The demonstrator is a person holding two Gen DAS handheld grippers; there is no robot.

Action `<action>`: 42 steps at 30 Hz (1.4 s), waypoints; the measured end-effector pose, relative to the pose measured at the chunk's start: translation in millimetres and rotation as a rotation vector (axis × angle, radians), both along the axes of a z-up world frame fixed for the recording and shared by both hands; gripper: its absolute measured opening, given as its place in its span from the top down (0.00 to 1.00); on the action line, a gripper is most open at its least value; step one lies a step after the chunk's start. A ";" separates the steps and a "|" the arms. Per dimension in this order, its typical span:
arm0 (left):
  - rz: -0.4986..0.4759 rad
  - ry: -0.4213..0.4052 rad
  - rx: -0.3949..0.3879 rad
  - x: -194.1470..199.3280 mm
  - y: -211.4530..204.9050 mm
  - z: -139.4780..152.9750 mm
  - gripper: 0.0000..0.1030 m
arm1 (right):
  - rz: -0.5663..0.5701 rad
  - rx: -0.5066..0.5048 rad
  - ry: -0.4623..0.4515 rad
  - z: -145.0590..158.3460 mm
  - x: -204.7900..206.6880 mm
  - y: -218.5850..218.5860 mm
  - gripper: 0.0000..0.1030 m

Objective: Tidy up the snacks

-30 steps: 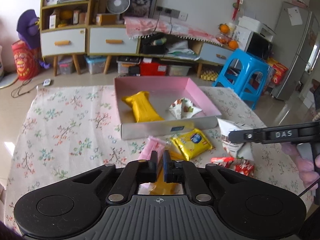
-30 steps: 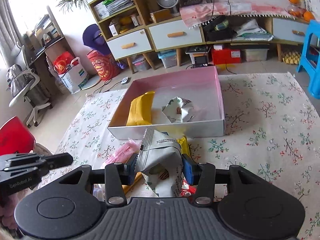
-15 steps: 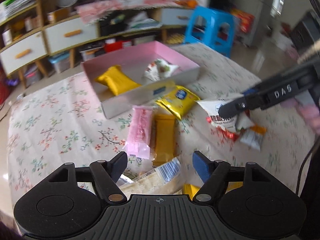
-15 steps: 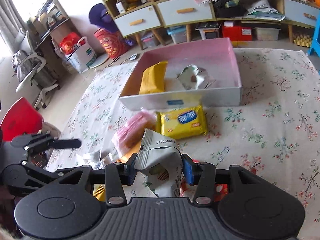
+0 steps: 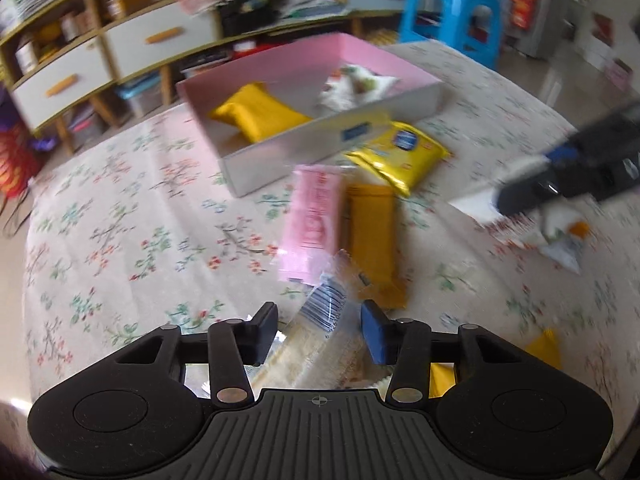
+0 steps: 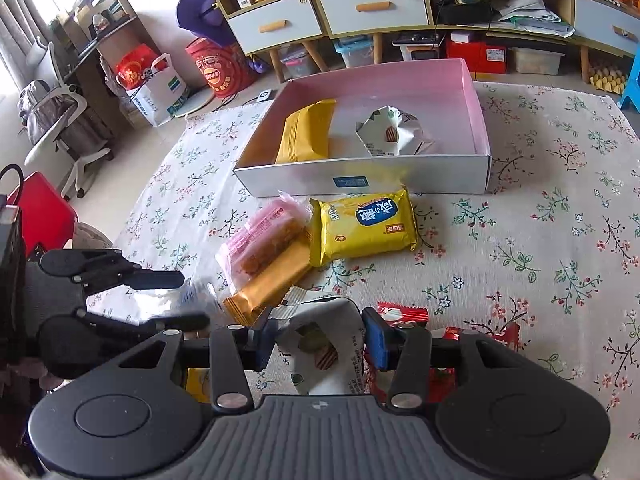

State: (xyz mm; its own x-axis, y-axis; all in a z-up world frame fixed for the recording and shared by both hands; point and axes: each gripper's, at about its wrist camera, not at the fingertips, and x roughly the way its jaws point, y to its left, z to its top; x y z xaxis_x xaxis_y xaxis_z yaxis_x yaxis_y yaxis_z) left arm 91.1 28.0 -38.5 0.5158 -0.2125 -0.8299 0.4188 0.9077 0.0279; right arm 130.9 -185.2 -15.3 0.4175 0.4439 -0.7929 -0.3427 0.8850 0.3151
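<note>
floral tablecloth (image 6: 540, 240) before drawers (image 6: 276, 26); left fingers (image 5: 262, 330) closing round a clear packet (image 5: 324, 316), right fingers (image 6: 378, 342) clamp a white packet (image 6: 324, 344).

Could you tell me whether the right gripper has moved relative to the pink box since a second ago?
Yes. The right gripper, shut on a white packet, has drawn back from the pink box, uncovering the yellow packet.
</note>
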 end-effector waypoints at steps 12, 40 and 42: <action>0.158 0.055 -0.049 3.0 23.1 6.7 0.43 | 0.006 -0.014 0.000 -2.9 0.2 2.1 0.65; 0.279 0.098 0.037 -17.0 47.0 -12.0 0.83 | 0.134 -0.137 -0.087 0.5 -18.8 32.7 0.66; 0.279 0.089 0.021 -17.4 48.4 -7.7 0.83 | 0.134 -0.138 -0.088 1.0 -18.9 32.8 0.66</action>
State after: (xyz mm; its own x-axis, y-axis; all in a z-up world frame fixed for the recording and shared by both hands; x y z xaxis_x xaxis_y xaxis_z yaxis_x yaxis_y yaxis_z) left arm 73.7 76.4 -46.2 0.4772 -0.0549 -0.8771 0.1547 0.9877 0.0223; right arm 112.0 -152.4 -14.3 0.4328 0.3894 -0.8131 -0.4809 0.8626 0.1571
